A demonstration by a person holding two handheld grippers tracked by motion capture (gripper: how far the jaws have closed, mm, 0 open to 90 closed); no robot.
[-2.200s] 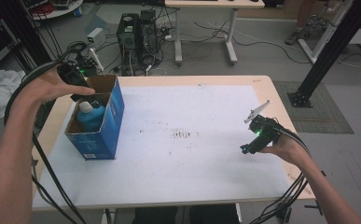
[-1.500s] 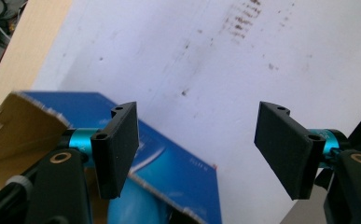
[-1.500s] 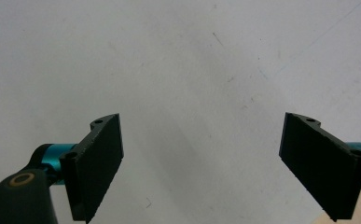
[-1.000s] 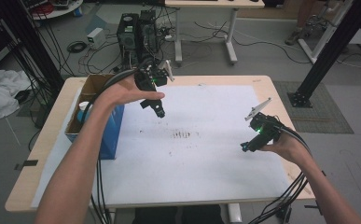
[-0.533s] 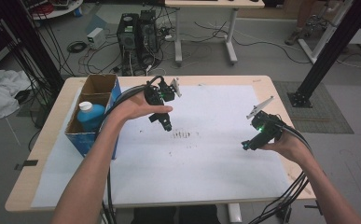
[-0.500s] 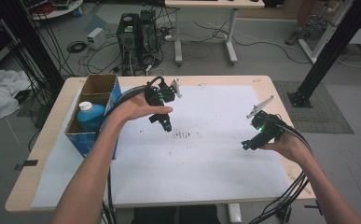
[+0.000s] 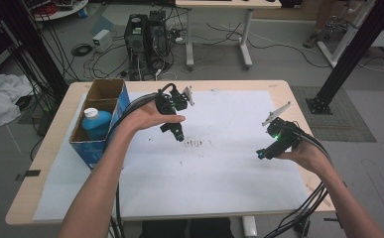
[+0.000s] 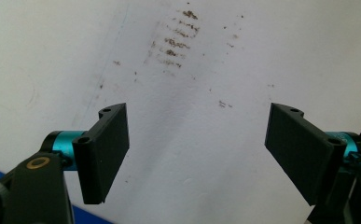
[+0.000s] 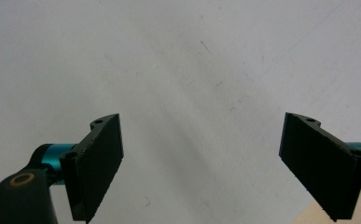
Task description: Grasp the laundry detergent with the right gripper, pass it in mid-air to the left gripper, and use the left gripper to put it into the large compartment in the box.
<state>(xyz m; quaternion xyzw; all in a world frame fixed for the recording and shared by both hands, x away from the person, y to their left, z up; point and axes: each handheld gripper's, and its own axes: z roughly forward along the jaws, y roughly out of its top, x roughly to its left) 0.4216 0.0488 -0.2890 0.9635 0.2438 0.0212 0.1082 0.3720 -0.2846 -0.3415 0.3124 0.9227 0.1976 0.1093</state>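
Note:
My left gripper [image 7: 178, 134] hangs over the middle of the white paper sheet [image 7: 219, 173], just left of a patch of dark smudges [image 7: 195, 143]. Its jaws stand open with nothing between them [image 8: 197, 154], and the smudges [image 8: 176, 39] lie ahead on the paper. My right gripper [image 7: 263, 154] hovers low over the right part of the sheet, open and empty [image 9: 200, 163]. An open blue cardboard box [image 7: 100, 126] stands at the table's left, holding a blue bottle with a white cap [image 7: 95, 124].
The wooden table [image 7: 45, 163] carries the paper sheet. Cables trail from both grippers off the near edge. Behind the table sit computer towers [image 7: 145, 32], floor cables and another desk. A black frame post [image 7: 353, 49] rises at the right.
My left gripper moved out of the blue box, swung right over the paper and sank toward the smudges. The bottle stays in the box. My right gripper kept still.

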